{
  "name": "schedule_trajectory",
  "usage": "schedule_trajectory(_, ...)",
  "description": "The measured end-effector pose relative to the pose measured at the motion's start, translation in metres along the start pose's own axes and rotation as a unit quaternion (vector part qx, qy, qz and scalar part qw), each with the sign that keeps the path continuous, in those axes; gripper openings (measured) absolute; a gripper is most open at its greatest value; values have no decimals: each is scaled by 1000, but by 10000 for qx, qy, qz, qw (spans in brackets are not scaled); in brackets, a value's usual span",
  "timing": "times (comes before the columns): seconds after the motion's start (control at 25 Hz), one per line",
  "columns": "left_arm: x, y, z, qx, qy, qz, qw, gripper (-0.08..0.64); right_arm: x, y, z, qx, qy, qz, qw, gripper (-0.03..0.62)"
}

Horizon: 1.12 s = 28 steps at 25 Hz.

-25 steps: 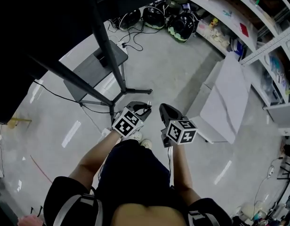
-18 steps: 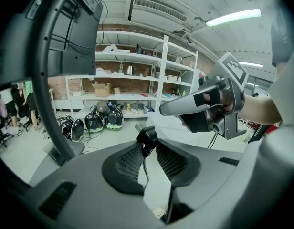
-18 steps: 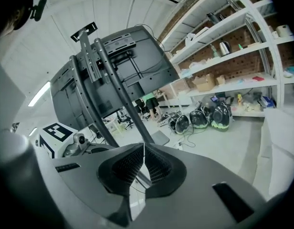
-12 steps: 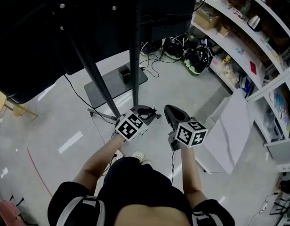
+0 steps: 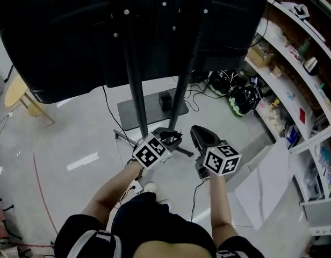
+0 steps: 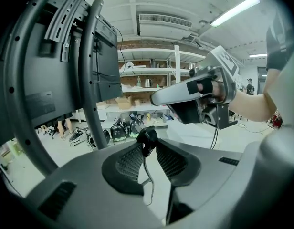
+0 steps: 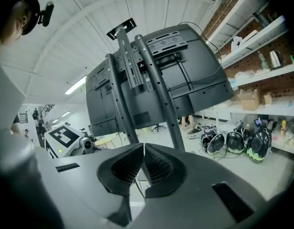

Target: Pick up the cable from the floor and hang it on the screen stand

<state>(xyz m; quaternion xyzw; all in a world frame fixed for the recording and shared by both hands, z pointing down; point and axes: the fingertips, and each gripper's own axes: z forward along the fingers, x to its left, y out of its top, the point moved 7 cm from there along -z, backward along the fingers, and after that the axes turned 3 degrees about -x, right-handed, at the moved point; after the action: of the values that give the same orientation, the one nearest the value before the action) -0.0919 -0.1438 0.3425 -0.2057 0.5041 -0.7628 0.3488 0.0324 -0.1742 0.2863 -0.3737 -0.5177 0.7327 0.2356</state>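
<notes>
In the left gripper view my left gripper is shut on the cable's black plug, and a thin cord hangs down from it between the pads. My right gripper has its pads pressed together on a thin run of the same cable. In the head view that cable drops from below the right gripper toward the floor. The left gripper is close beside it on the left. Both are raised just in front of the screen stand's two dark poles, under the big black screen.
The stand's flat base and legs lie on the pale floor straight ahead. Shelves run along the right, with helmets and loose cords on the floor below them. A white board lies at the right, a small wooden table at the left.
Both grippers have risen and come nearer the stand's poles, still side by side. The screen now fills the top of the head view. Neither grip has changed.
</notes>
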Motion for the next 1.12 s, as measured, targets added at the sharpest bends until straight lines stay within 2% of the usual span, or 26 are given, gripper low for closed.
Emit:
schedule_trajectory(0.28,29,16,-21,-228,-23,159,9996,92,22,23,26,10,175,-363,9992,26)
schedule_trajectory(0.48,54,38,-44,-429,-250,139,9987,92,36,50,55,-127,113,-634,9978,25)
schedule_trajectory(0.64,75,52,-60,-650,-443,219,9967,92,50,76,74,-418,327,-766,9956,25)
schedule_trajectory(0.76,88,72,-60,-782,-420,413,9952,92,48,97,78,-530,323,-998,9931,26)
schedule_trajectory(0.92,98,104,-58,-919,-364,771,9921,92,37,126,73,-570,99,-1444,9878,25)
schedule_trajectory(1.12,114,146,-62,-1132,-302,856,9894,92,35,174,73,-695,458,-1721,9816,25)
